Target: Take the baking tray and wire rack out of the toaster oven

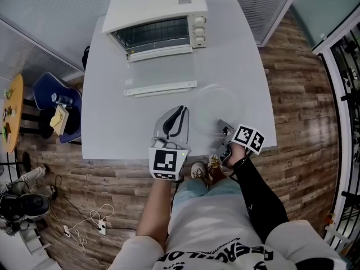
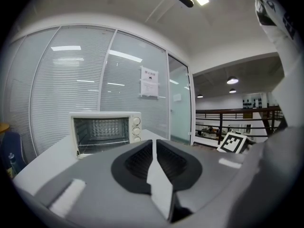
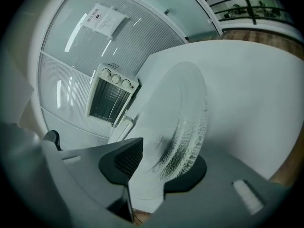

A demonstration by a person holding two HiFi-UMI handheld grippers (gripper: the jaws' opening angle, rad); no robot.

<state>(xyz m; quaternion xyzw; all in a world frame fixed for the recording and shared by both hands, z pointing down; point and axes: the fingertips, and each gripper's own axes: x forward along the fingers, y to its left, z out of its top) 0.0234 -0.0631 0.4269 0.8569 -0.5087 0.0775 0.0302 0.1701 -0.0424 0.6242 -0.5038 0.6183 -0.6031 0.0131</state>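
Observation:
The white toaster oven (image 1: 160, 18) stands at the table's far end. Its glass door (image 1: 160, 72) is folded down flat, handle (image 1: 160, 89) toward me. Wire bars of a rack (image 2: 102, 138) cross its dark cavity. A clear round glass tray (image 1: 216, 103) lies on the table near the front right. My right gripper (image 1: 222, 125) is at its near rim. In the right gripper view the textured rim (image 3: 183, 122) lies between the jaws, which stand apart. My left gripper (image 1: 181, 110) hovers left of the tray, shut and empty, pointing at the oven (image 2: 105, 132).
The white table's front edge (image 1: 129, 156) runs just in front of me. A blue chair (image 1: 56, 106) and a yellow round table (image 1: 11, 111) stand to the left. Cables (image 1: 95, 218) lie on the wooden floor. A dark railing (image 1: 346, 83) borders the right.

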